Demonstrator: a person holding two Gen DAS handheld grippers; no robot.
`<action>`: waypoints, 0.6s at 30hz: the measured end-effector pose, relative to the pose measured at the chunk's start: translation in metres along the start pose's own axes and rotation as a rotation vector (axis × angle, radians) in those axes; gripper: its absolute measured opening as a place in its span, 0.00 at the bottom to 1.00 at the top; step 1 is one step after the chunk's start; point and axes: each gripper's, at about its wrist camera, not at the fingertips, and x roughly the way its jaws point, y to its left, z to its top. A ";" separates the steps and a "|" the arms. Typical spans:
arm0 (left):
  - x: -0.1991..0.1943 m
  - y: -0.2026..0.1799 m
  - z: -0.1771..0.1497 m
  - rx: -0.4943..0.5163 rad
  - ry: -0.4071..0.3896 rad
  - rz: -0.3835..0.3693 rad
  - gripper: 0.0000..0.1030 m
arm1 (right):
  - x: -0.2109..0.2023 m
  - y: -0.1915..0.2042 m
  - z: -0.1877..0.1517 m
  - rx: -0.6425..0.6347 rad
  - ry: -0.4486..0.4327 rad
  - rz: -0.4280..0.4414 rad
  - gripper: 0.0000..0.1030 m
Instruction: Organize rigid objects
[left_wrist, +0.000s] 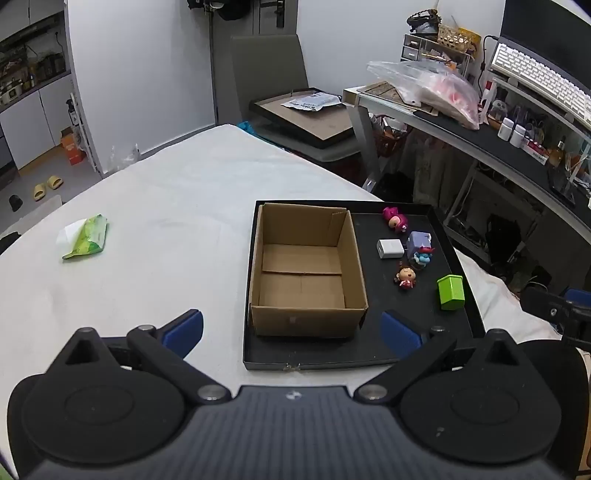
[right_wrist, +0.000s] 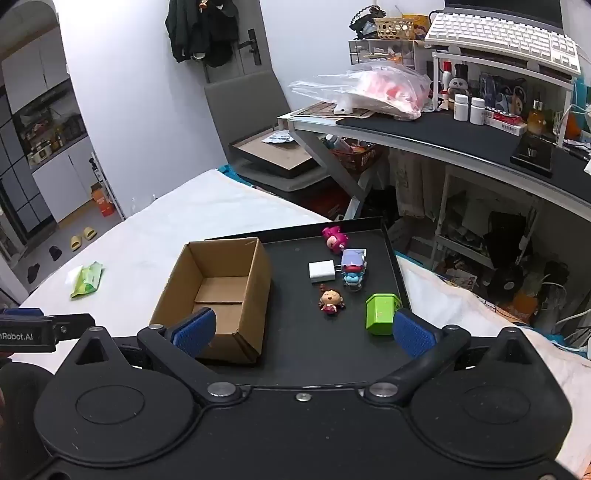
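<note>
Toys lie loose on the right half of a black tray (left_wrist: 458, 258), beside an empty cardboard box (left_wrist: 306, 273) on its left half: a pink figure (right_wrist: 335, 239), a white charger (right_wrist: 321, 271), a purple-and-blue toy (right_wrist: 354, 267), a small doll (right_wrist: 331, 301) and a green block (right_wrist: 381, 313). Left tongs (left_wrist: 291, 330) hang wide before the box, gripping nothing. Right tongs (right_wrist: 301, 330) gape wide, the green block just beside the right pad. Only the right view shows lettering, "nRobot.AI", on the other tool. A green packet (left_wrist: 86, 238) lies well apart on the white table (left_wrist: 166, 206).
</note>
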 end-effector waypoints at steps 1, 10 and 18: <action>0.000 0.000 0.000 0.002 -0.004 0.003 0.98 | 0.000 0.000 0.000 -0.004 -0.001 -0.003 1.00; -0.001 -0.007 -0.011 0.013 -0.012 0.006 0.98 | -0.008 0.009 0.003 -0.047 -0.016 0.009 1.00; -0.009 -0.002 -0.004 -0.003 -0.013 -0.039 0.98 | -0.005 0.015 0.004 -0.070 -0.002 -0.023 1.00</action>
